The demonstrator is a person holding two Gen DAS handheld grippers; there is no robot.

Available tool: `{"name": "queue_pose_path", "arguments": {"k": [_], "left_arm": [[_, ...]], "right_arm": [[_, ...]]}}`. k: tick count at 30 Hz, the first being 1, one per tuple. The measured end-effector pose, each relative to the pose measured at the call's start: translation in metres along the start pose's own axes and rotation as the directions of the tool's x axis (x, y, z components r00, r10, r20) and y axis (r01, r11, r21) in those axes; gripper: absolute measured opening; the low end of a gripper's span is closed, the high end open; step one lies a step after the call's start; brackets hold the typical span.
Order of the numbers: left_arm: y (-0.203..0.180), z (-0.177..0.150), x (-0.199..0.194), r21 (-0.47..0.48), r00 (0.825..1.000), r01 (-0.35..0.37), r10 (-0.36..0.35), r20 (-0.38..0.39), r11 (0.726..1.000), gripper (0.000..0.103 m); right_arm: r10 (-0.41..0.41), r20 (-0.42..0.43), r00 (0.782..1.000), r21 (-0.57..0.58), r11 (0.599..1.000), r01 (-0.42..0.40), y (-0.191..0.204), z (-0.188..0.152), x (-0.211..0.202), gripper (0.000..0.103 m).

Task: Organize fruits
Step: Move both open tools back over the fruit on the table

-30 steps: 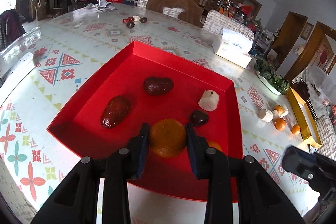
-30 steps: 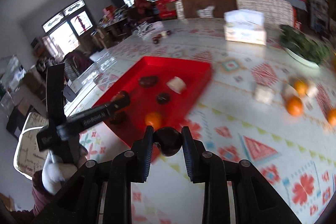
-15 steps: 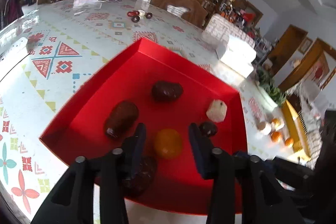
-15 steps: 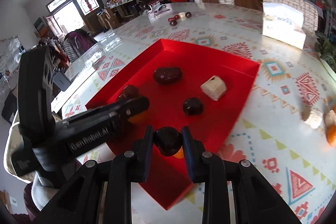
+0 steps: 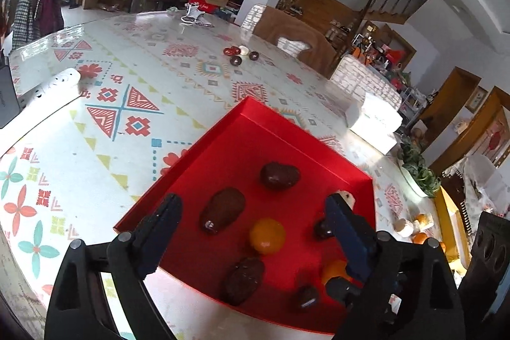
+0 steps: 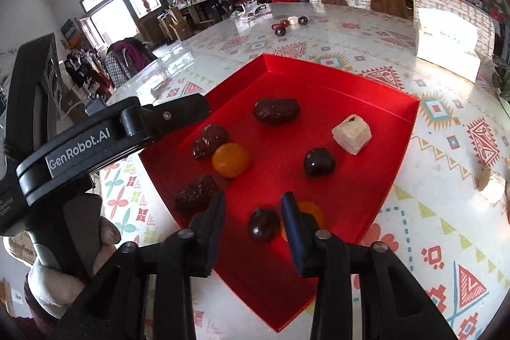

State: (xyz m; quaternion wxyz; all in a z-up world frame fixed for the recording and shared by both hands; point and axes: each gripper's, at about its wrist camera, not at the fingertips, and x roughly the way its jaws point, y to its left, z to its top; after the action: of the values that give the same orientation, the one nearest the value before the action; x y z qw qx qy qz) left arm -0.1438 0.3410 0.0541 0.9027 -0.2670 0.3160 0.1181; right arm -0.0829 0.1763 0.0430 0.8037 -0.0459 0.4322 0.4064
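both claws spread and empty: left claw [image 5: 251, 209], right claw [image 6: 253, 206]. eight pieces already in the red tray [image 6: 411, 129], a dark round fruit [image 6: 263, 225] near its front corner. more left: oranges [image 5: 420, 236] at the counter's right edge, a small cluster [image 6: 288, 23] at the far edge.
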Motion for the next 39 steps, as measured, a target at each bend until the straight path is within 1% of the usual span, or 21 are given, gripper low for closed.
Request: {"name": "queue_pose_path", "arguments": {"k": [5, 8, 10, 13, 16, 19, 22, 24, 29, 33, 36, 39], "left_arm": [[-0.014, -0.004, -0.009, 0.043, 1.0, -0.014, 0.014, -0.001, 0.999, 0.091], [-0.028, -0.008, -0.016, 0.082, 1.0, -0.007, 0.007, 0.005, 0.997, 0.091], [-0.04, -0.012, -0.02, 0.114, 1.0, -0.01, 0.009, 0.009, 0.993, 0.091], [-0.063, -0.022, -0.025, 0.18, 0.999, -0.033, 0.031, 0.018, 0.983, 0.091], [-0.09, -0.035, -0.029, 0.258, 0.997, -0.074, 0.067, 0.039, 0.963, 0.091], [-0.114, -0.047, -0.033, 0.319, 0.995, -0.099, 0.085, 0.056, 0.943, 0.091], [-0.139, -0.061, -0.036, 0.389, 0.992, -0.126, 0.105, 0.075, 0.913, 0.091], [-0.156, -0.07, -0.036, 0.431, 0.991, -0.132, 0.108, 0.08, 0.893, 0.091], [-0.187, -0.088, -0.035, 0.497, 0.993, -0.12, 0.1, 0.067, 0.859, 0.091], [-0.207, -0.101, -0.031, 0.53, 0.995, -0.096, 0.091, 0.036, 0.843, 0.091], [-0.219, -0.109, -0.027, 0.545, 0.997, -0.07, 0.079, 0.008, 0.835, 0.091], [-0.227, -0.115, -0.021, 0.547, 0.998, -0.027, 0.054, -0.033, 0.837, 0.091]], "right_arm": [[-0.005, 0.037, 0.999, 0.033, 0.999, 0.004, -0.009, -0.004, -0.02, 0.042], [-0.02, 0.067, 0.998, 0.069, 0.997, 0.015, -0.021, -0.011, -0.039, 0.046], [-0.031, 0.085, 0.996, 0.093, 0.995, 0.023, -0.029, -0.018, -0.051, 0.048], [-0.047, 0.108, 0.993, 0.145, 0.989, 0.031, -0.048, -0.03, -0.07, 0.049], [-0.065, 0.125, 0.99, 0.2, 0.979, 0.039, -0.069, -0.042, -0.086, 0.049], [-0.084, 0.14, 0.987, 0.253, 0.966, 0.046, -0.088, -0.055, -0.101, 0.049], [-0.095, 0.16, 0.982, 0.296, 0.954, 0.044, -0.106, -0.068, -0.118, 0.049], [-0.105, 0.171, 0.98, 0.31, 0.95, 0.047, -0.113, -0.074, -0.127, 0.049], [-0.124, 0.203, 0.971, 0.348, 0.936, 0.047, -0.135, -0.092, -0.152, 0.051], [-0.141, 0.216, 0.966, 0.378, 0.924, 0.051, -0.152, -0.105, -0.167, 0.051], [-0.16, 0.222, 0.962, 0.398, 0.915, 0.061, -0.165, -0.116, -0.179, 0.051], [-0.182, 0.227, 0.957, 0.424, 0.903, 0.071, -0.18, -0.125, -0.191, 0.051]]}}
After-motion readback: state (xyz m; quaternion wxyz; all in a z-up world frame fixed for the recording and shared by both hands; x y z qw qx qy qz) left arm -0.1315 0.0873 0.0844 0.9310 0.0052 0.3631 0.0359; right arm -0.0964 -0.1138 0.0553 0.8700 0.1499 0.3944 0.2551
